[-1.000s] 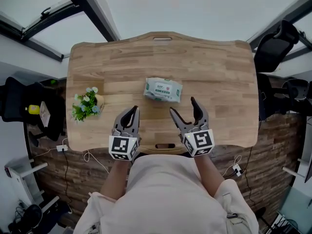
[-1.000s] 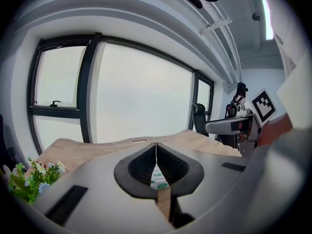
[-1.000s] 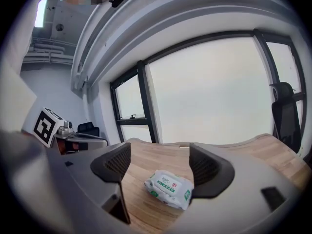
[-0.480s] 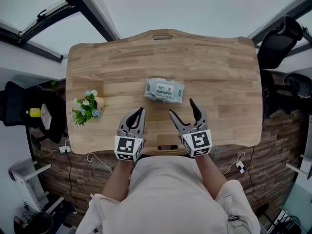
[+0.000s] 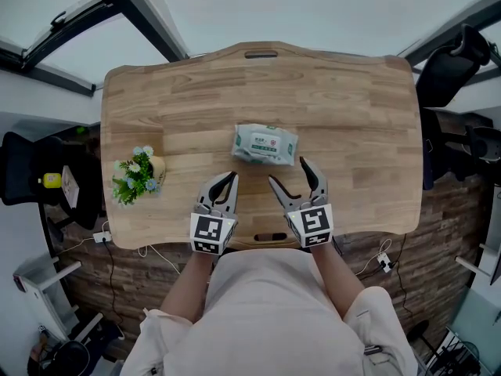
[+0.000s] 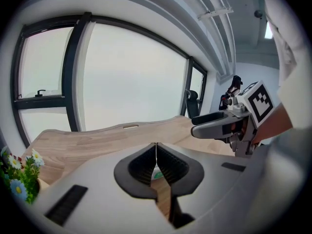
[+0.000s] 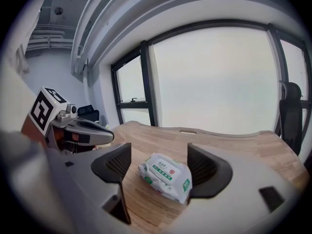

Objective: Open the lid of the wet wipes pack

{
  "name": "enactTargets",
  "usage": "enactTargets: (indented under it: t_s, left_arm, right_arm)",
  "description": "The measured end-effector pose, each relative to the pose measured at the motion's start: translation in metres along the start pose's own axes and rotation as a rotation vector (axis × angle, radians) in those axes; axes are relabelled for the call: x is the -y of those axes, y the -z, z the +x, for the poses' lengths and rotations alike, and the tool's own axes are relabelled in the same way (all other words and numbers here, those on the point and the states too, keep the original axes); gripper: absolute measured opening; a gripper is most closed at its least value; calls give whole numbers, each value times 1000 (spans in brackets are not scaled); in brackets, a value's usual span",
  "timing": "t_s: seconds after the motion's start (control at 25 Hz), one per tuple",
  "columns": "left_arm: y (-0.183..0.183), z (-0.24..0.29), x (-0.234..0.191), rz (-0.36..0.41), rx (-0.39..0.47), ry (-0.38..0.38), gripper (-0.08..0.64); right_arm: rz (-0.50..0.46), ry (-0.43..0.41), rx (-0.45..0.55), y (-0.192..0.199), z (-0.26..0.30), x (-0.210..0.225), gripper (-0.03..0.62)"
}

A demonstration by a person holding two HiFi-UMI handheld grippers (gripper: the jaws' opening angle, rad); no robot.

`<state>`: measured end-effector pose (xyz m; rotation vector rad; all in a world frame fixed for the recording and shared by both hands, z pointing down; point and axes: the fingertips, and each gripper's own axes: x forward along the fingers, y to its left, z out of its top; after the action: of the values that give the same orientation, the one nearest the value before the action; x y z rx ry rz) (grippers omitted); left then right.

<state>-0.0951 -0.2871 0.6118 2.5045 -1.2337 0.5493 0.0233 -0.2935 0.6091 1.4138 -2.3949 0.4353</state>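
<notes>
- Head view: the wet wipes pack (image 5: 264,145) lies flat, label up, near the middle of the wooden bench (image 5: 352,108), clear of everything else.
- Both tools hang over the near edge. The left hand-held gripper (image 5: 225,182) points up toward the pack's near-left corner and stops short of it. The right hand-held gripper (image 5: 288,171) angles in from the near right, with its far tip just beside the pack's near-right corner.
- Out on the bench's left side sits a small potted plant (image 5: 137,174), well apart from the pack. A dark office chair (image 5: 445,63) stands off the far right corner.
- Left gripper view: the left hand-held gripper (image 6: 156,147) has its jaws pressed together at the tips, with nothing gripped. A sliver of white and green from the wet wipes pack (image 6: 157,174) shows through the slit below them.
- The right hand-held gripper (image 6: 222,126) floats at the right of this view, and flowers of the potted plant (image 6: 17,177) peek in at bottom left.
- Right gripper view: the right hand-held gripper (image 7: 160,163) has its jaws spread wide and holds nothing. The wet wipes pack (image 7: 165,175) rests on the bench (image 7: 229,143), framed in the gap and nearer the right-hand jaw.
- The left hand-held gripper (image 7: 80,129) shows at the left edge.
</notes>
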Motion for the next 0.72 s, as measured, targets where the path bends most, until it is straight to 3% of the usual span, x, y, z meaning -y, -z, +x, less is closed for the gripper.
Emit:
enactTargets:
  t_s: [0.72]
  left_arm:
    - [40, 41, -9, -6, -111, 47, 21]
  right_arm:
    - [-68, -20, -103, 35, 46, 5, 333]
